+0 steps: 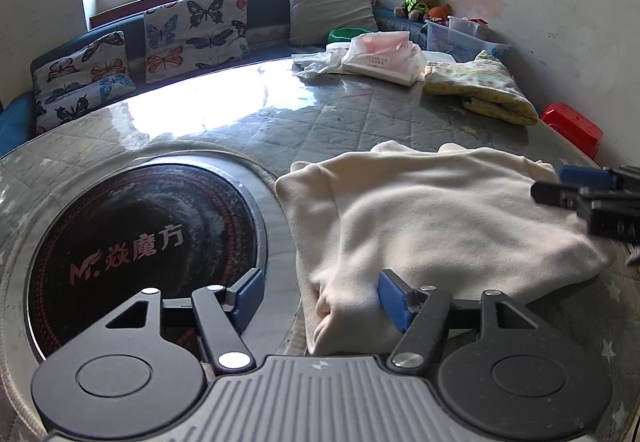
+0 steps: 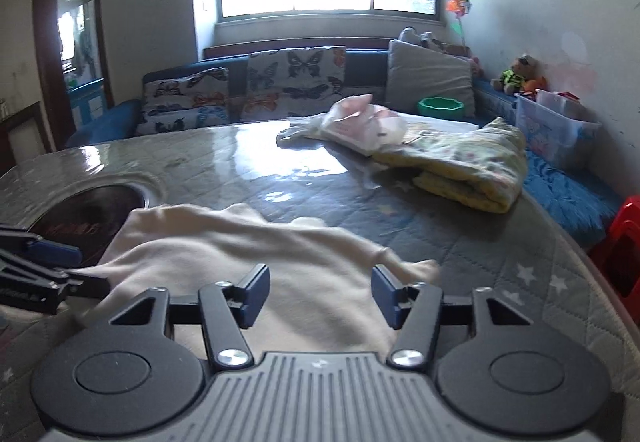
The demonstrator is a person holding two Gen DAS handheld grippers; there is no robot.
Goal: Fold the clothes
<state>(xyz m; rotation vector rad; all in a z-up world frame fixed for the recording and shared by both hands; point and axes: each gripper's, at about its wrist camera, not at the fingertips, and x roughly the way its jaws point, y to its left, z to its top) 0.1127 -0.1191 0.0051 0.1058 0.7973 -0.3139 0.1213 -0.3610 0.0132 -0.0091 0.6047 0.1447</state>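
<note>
- left claw (image 1: 320, 300): jaws apart, nothing pinched; near-left corner of the one cream garment (image 1: 432, 217) sits between the pads.
- right claw (image 2: 319, 292): jaws apart, hovering over the garment's right side, no grip.
- also on the tabletop (image 1: 224, 113): 1 yellow floral cloth (image 1: 484, 89), 1 tissue pack (image 1: 380, 57), 1 inset cooktop (image 1: 144, 238) beside the garment.
- middle of the glossy tabletop is free; sofa with 2 butterfly cushions (image 1: 196, 33) beyond the far edge.
</note>
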